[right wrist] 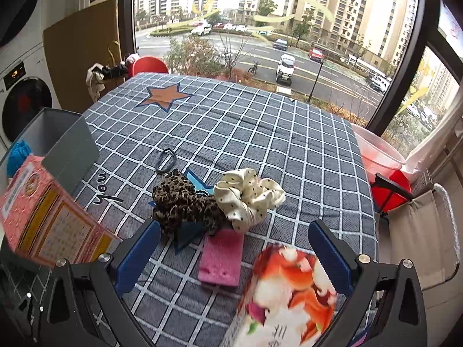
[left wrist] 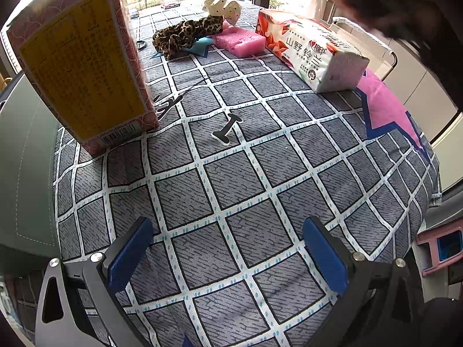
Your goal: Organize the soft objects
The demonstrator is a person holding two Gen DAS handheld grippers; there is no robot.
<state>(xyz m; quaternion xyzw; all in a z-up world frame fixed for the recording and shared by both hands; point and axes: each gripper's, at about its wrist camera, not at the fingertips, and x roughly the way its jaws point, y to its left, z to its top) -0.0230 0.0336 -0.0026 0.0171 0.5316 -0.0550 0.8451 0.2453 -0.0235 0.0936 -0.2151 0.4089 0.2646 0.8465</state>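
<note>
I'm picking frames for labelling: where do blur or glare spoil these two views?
Left wrist view: dark smear at upper right is motion-blurred, window behind it overexposed. Right wrist view: tissue pack is slightly soft up close, sky glare at the top. Both bend straight lines.

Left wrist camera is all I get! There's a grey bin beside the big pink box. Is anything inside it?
Observer: Yes. The right wrist view looks into the grey bin, and there's something bright blue in it. I can't tell what it is.
Operator: Is the other gripper holding something?
Observer: No. The right gripper is open, and the flowery tissue pack sits just in front of it, ungripped.
</note>
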